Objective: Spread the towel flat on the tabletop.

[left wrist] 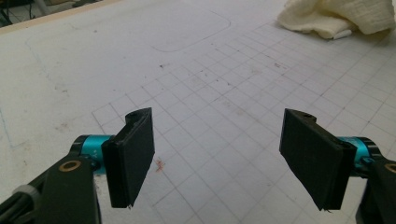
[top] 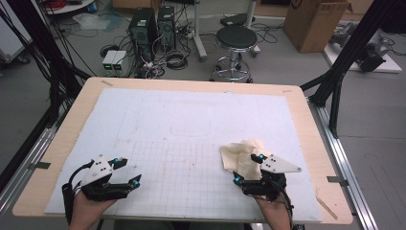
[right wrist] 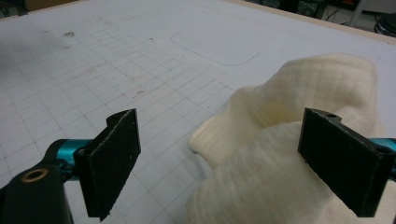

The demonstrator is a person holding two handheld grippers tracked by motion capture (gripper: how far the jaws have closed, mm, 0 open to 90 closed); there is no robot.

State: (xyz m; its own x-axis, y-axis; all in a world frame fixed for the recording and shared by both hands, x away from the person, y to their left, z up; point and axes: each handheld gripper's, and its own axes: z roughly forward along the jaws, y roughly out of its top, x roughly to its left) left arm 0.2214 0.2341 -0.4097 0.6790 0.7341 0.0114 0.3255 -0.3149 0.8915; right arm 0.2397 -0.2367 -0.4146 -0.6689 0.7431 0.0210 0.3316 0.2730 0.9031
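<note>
Cloth [top: 242, 154] crumpled, no clear long axis, beside right gripper [top: 248, 167].

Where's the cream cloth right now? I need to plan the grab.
The cream cloth lies crumpled on the gridded white mat, near the table's right front, just ahead of the open right gripper.

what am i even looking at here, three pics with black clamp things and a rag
A person holds a hand tool in each hand: the left gripper and the right gripper. One picture looks down from above the table. The other two come from cameras riding on each gripper, looking along its two black jaws. On the white gridded mat lies a crumpled cream cloth. Both grippers are open and hold nothing; the right one's jaws stand on either side of the cloth's edge.
</note>
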